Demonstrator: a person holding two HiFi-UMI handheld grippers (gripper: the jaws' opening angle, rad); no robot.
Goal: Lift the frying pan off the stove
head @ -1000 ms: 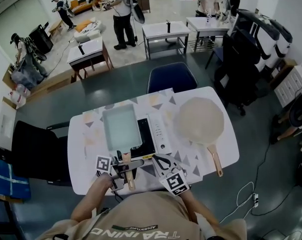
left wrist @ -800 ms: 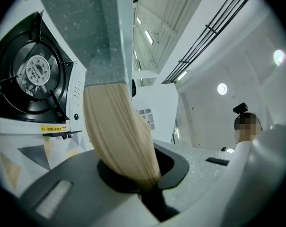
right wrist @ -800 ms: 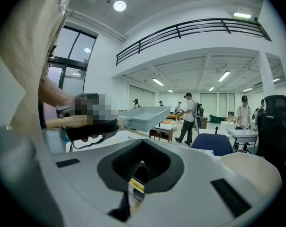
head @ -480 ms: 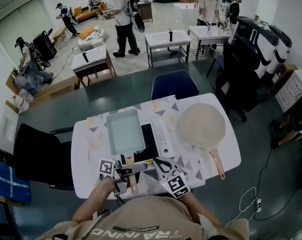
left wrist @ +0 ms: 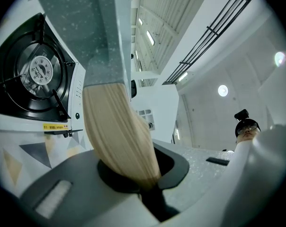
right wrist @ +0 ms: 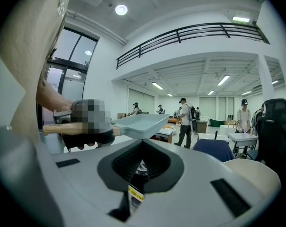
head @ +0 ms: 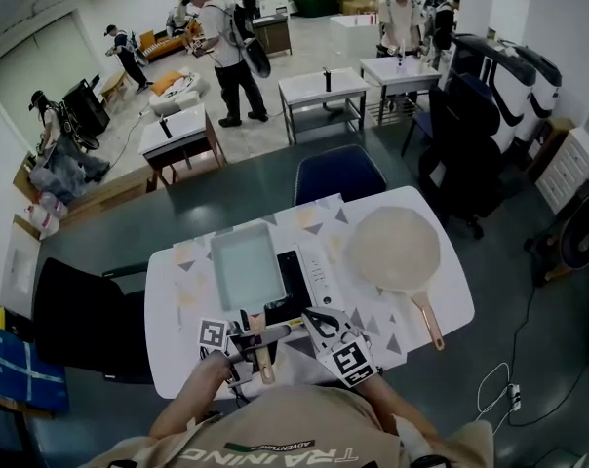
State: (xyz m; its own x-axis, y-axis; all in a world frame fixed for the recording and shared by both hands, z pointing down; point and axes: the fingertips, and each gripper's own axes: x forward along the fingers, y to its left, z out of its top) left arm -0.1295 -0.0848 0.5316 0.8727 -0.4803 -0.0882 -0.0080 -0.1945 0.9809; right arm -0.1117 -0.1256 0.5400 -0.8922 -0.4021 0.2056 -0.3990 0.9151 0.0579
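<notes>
Lifting step: under way; frying pan (head: 246,266) looks raised clear of the stove (head: 314,273), over its left side, near the table's (head: 441,300) near edge.
Left gripper (left wrist: 133,174): clamped on the wooden handle (left wrist: 115,126).
Right gripper (right wrist: 142,167): closed, empty.
Next: keep pan level, carry clear.

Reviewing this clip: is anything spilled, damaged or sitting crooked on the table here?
Nothing stands out. The left gripper holds the rectangular pan by its wooden handle, roughly level above the stove; the round pan lies flat on the table. No spill or damage shows.
</notes>
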